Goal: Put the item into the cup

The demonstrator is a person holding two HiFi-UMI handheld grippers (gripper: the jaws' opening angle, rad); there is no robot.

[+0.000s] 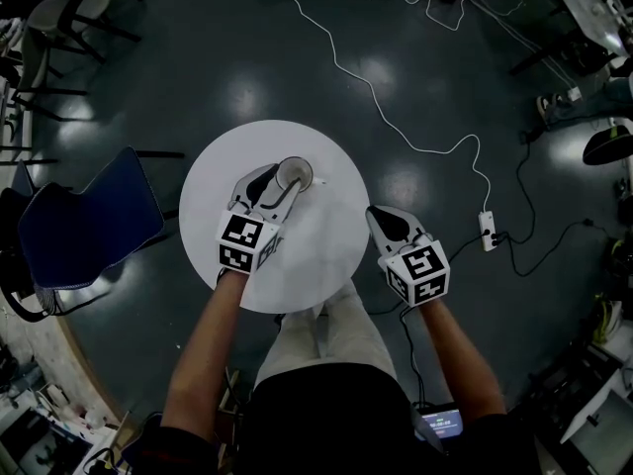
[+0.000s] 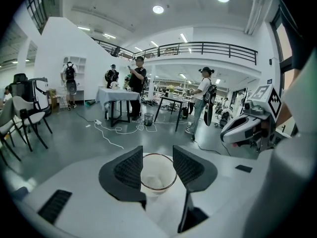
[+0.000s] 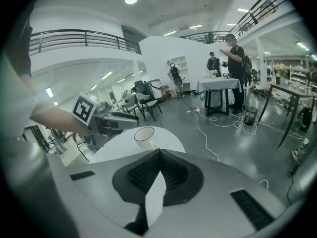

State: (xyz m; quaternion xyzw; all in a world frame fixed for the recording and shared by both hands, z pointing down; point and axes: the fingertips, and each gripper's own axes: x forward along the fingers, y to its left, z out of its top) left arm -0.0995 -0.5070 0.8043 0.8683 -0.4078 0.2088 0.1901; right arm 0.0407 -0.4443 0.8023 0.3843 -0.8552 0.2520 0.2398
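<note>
A clear cup [image 1: 294, 174] stands upright at the far side of the round white table [image 1: 316, 255]. My left gripper [image 1: 277, 181] is at the cup's near side. In the left gripper view it [image 2: 157, 150] is open, and the cup [image 2: 157, 175] stands between and just beyond the two pads, which do not press on it. A small white item [image 2: 154, 181] lies at the cup's bottom. My right gripper [image 1: 376, 214] hovers at the table's right edge, apart from the cup. It [image 3: 159, 150] is shut with nothing between its pads. Its view shows the cup [image 3: 145, 137] ahead.
A blue chair [image 1: 84, 221] stands left of the table. A white cable [image 1: 396, 117] runs across the dark floor to a power strip [image 1: 487, 231] on the right. More chairs and clutter line the room's edges. People stand by a table [image 2: 116, 95] far off.
</note>
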